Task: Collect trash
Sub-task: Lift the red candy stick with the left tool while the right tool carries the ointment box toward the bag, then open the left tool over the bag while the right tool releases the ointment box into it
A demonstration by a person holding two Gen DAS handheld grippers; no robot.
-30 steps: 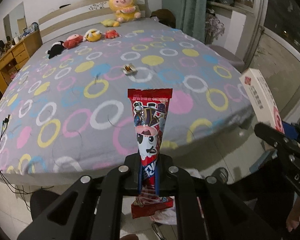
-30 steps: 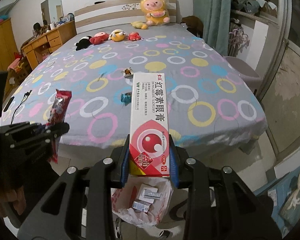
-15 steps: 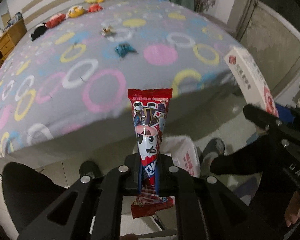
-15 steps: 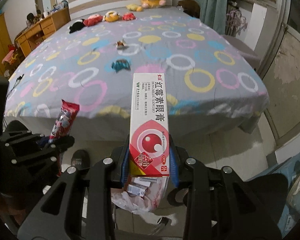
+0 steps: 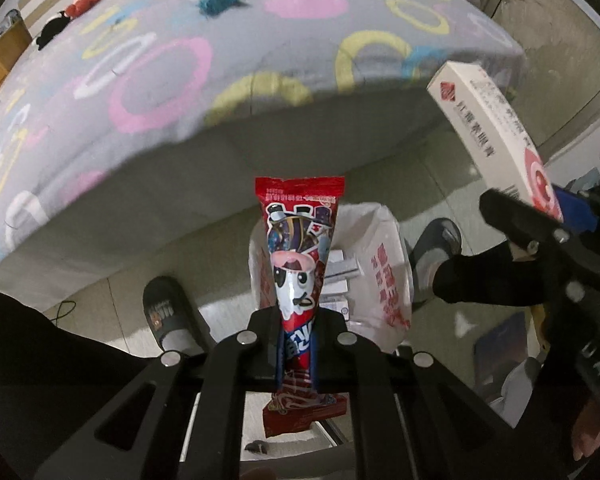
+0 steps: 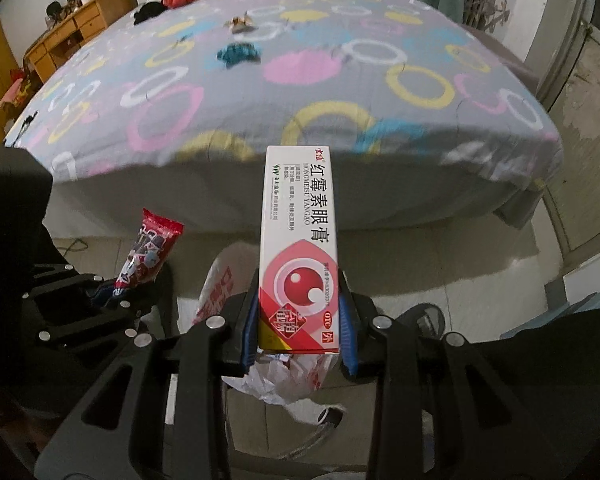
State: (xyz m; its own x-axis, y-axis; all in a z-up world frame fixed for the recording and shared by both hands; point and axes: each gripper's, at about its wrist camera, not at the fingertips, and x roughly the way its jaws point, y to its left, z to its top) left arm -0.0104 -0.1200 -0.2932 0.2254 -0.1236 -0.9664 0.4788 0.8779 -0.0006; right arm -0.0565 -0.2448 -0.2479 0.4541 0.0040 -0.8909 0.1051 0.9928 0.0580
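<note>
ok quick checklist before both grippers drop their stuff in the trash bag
1. Left gripper shut on the red snack wrapper: ok.
2. Right gripper shut on the eye ointment box: ok.
3. White plastic trash bag mouth open, boxes already inside: ok.
4. Wrapper directly over the bag mouth: cannot tell.
5. Box directly over the bag mouth: cannot tell.
6. Slippered foot touching the bag: cannot tell.

The left gripper [image 5: 297, 344] is pinching a red snack wrapper [image 5: 300, 264] upright above a white plastic bag [image 5: 384, 276] sitting on the floor beside the bed [image 5: 180, 80].
</note>
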